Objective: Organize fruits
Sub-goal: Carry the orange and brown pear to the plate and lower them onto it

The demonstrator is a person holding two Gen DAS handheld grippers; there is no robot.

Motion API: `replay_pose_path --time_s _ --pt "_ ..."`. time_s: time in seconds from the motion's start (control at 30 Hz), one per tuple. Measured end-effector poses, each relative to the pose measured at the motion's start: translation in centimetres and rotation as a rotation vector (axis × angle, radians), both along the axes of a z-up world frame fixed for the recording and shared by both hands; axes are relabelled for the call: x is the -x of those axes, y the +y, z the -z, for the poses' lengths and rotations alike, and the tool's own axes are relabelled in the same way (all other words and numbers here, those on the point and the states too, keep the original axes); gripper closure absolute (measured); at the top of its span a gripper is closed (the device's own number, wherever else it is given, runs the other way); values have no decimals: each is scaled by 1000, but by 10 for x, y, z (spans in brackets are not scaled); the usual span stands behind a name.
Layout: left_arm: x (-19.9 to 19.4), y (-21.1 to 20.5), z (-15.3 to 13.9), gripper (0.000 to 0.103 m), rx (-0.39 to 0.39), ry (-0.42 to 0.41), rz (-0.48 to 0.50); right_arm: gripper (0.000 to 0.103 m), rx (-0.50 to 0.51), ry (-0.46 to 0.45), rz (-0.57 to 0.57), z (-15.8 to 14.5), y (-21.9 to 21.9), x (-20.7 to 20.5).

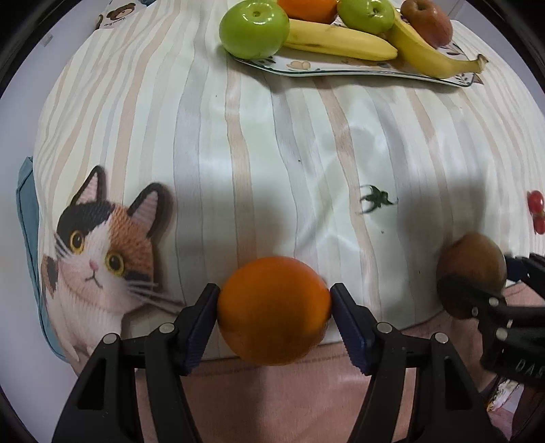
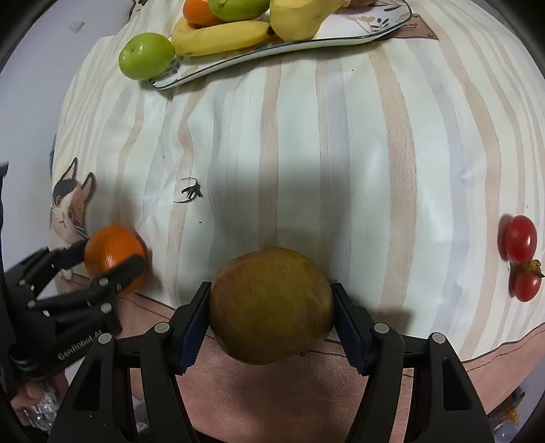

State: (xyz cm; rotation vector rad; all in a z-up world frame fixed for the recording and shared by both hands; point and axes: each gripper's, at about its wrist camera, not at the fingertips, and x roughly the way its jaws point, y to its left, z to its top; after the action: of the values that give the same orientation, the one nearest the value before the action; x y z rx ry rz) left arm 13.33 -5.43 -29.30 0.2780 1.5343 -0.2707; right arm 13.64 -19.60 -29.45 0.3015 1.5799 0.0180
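Note:
My left gripper (image 1: 274, 306) is shut on an orange (image 1: 272, 311) near the table's front edge; it also shows in the right wrist view (image 2: 114, 259). My right gripper (image 2: 270, 308) is shut on a brownish-green apple (image 2: 270, 303), which shows at the right of the left wrist view (image 1: 471, 269). At the far side a floral plate (image 1: 340, 68) holds two green apples (image 1: 253, 27), two bananas (image 1: 340, 41), an orange (image 1: 306, 8) and a reddish apple (image 1: 427, 22).
Two cherry tomatoes (image 2: 519, 238) lie at the right on the striped tablecloth (image 2: 340, 153). A green stem (image 2: 190, 192) lies mid-table. A cat picture (image 1: 98, 252) is printed at the left of the cloth.

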Motion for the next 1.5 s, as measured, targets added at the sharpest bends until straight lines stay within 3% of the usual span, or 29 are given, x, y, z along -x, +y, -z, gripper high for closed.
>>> replay_pose_path --time_s 0.33,0.47,0.7,0.93,1.17,1.5 --pt "-38 -10 2 39 -19 -6 -6 33 1 -3 34 10 0 -5" --pt "-44 -11 -12 39 7 -13 -4 34 1 -21 40 10 2 -2" --pt "-62 -35 -63 39 91 -43 -12 34 -32 -66 76 -18 -11 1" --pt "-103 -52 -118 39 225 -86 -58 34 -69 -198 151 -82 -50 -18" --pt "-144 -51 -108 39 218 -140 -46 34 -39 -286 241 -121 -103 -74" --pt "-186 -70 -74 39 182 -103 -34 34 18 -241 269 -95 -130 -142"
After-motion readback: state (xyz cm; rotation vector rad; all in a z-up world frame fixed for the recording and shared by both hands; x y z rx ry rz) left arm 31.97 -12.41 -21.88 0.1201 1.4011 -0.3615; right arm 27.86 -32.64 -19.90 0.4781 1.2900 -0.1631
